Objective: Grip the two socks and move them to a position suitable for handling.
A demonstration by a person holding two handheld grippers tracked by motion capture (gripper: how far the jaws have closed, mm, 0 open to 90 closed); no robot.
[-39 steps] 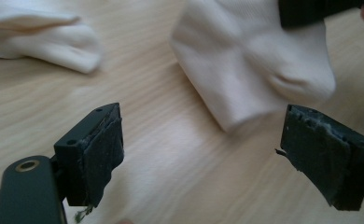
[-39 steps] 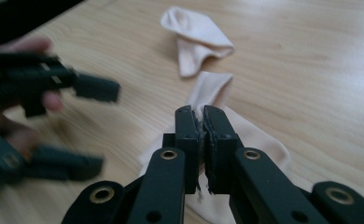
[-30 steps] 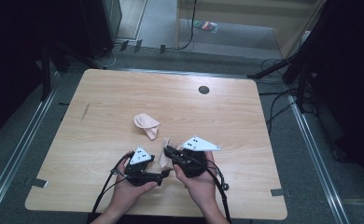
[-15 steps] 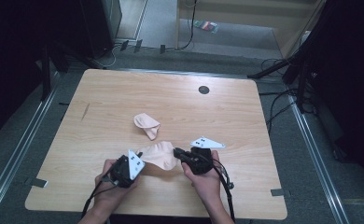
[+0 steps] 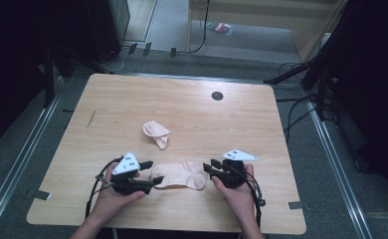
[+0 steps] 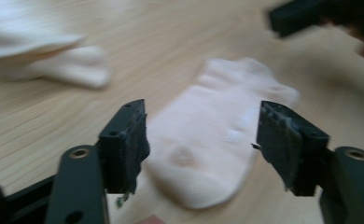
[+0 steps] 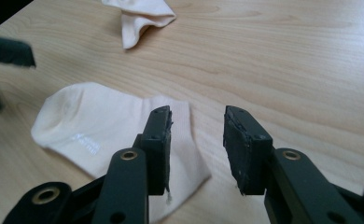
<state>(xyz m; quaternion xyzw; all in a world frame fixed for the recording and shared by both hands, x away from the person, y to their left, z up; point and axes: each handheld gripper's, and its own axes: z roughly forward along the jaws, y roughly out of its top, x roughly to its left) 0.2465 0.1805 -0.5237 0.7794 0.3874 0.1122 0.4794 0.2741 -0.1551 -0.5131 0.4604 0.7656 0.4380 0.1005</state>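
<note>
flat sock [image 7: 110, 126], small white woven label [image 7: 84, 143], lettering unreadable

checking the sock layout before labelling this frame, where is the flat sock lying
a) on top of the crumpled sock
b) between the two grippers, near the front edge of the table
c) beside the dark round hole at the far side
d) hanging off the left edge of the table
b: the flat sock lies spread on the table between the left gripper and the right gripper, apart from the crumpled sock farther back.

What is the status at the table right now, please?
Both tools open, jaws just opening: left tool, right tool. Flat sock lies released between them. Crumpled sock beyond, apart. Nothing in the way.
</note>
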